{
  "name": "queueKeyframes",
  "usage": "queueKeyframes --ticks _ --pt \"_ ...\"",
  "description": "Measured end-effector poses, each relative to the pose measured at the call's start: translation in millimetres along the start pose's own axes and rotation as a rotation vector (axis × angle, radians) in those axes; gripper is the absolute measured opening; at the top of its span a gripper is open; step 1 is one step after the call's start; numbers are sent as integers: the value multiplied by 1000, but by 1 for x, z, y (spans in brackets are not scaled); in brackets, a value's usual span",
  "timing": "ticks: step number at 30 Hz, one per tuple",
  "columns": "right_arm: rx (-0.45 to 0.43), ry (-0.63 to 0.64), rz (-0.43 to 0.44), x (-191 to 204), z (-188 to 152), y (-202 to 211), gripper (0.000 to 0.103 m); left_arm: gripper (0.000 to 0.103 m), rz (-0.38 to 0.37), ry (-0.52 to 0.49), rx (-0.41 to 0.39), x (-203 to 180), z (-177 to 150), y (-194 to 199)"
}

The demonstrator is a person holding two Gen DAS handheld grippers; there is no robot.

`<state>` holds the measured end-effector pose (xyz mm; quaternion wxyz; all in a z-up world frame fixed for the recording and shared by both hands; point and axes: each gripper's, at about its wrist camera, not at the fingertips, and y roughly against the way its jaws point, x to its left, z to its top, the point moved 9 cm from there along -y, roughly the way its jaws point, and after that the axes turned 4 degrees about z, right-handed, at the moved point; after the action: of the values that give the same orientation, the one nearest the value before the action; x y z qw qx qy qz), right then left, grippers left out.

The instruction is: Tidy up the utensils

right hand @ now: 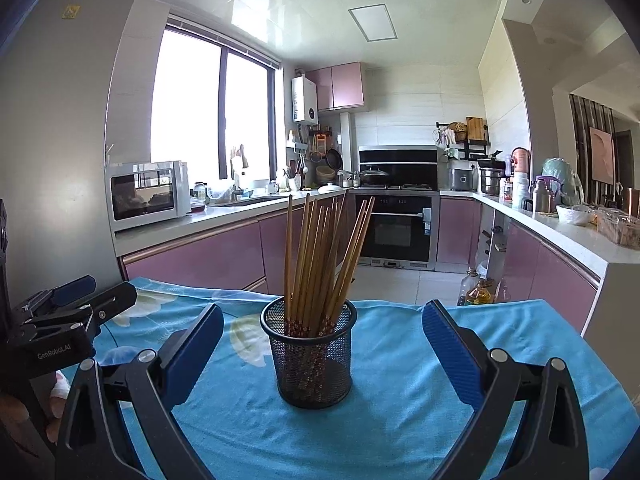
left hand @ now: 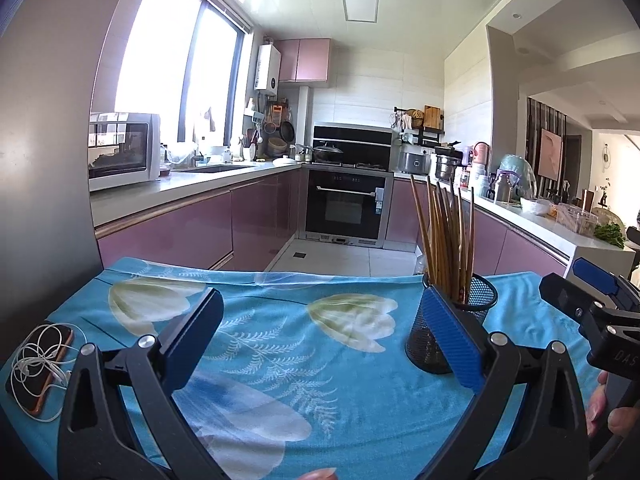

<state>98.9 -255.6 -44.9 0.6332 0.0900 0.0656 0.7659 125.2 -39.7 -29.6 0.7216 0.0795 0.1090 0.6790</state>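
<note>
A black mesh cup (right hand: 314, 354) stands upright on the blue flowered tablecloth (right hand: 400, 392), filled with several wooden chopsticks (right hand: 320, 256) leaning apart. My right gripper (right hand: 322, 338) is open, its blue pads on either side of the cup and a little short of it, nothing between them. In the left wrist view the same cup (left hand: 430, 332) with chopsticks (left hand: 446, 240) sits partly behind my right pad. My left gripper (left hand: 322, 330) is open over bare cloth, left of the cup. The right gripper (left hand: 592, 300) shows at the far right edge there.
A phone with white earphones (left hand: 38, 364) lies at the cloth's left edge. A grey fridge (left hand: 44, 160) stands close on the left. Beyond the table are pink kitchen cabinets, an oven (right hand: 396, 232), and oil bottles (right hand: 476, 290) on the floor. A person's fingers (left hand: 600, 404) hold the handles.
</note>
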Motion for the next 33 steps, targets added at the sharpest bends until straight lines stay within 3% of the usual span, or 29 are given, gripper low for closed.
queueKeyframes --ticks 33 --pt "-57 -4 -28 -4 3 4 96 98 49 -3 -49 4 -2 2"
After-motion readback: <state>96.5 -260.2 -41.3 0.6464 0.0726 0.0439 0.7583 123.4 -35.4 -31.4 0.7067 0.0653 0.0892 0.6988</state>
